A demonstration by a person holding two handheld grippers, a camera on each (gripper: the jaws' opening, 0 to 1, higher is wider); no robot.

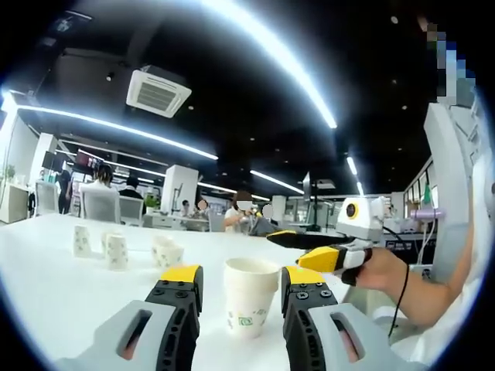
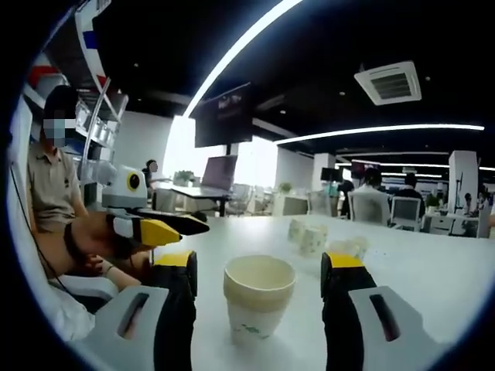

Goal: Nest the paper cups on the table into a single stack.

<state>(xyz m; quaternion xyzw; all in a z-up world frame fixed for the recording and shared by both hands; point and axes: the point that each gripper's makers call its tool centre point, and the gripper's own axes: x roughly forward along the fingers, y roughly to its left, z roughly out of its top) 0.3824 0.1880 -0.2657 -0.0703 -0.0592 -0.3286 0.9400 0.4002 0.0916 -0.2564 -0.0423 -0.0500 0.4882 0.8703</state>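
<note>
Left gripper view, read from left to right: on the white table (image 1: 62, 294), at about 9 o'clock, stand two upright paper cups (image 1: 82, 240) (image 1: 117, 251), and just right of them, toward 10 o'clock, a further cup (image 1: 168, 252) that appears to lie tipped, though it is too small to be sure. My left gripper (image 1: 238, 290) rises from 6 o'clock with its yellow-tipped jaws spread wide, and the nearest paper cup (image 1: 250, 297) stands upright between them, touching neither; I hold it framed this way, I judge, so that a simple closing would seize it. At 3 o'clock my other tong enters, its jaws close together with nothing visible between them. Right gripper view, again left to right: at 9 o'clock a seated person (image 2: 52, 193) and the left tong crossing in front; at 6 o'clock my right gripper (image 2: 259, 272), jaws likewise wide, bracketing the same cup, which here shows a doubled rim and may already be two nested. At 1 to 2 o'clock the remaining cups (image 2: 313, 238) wait well apart. The stack is barely begun; I judge the next step calls for gripping this cup and carrying it to the others.
</note>
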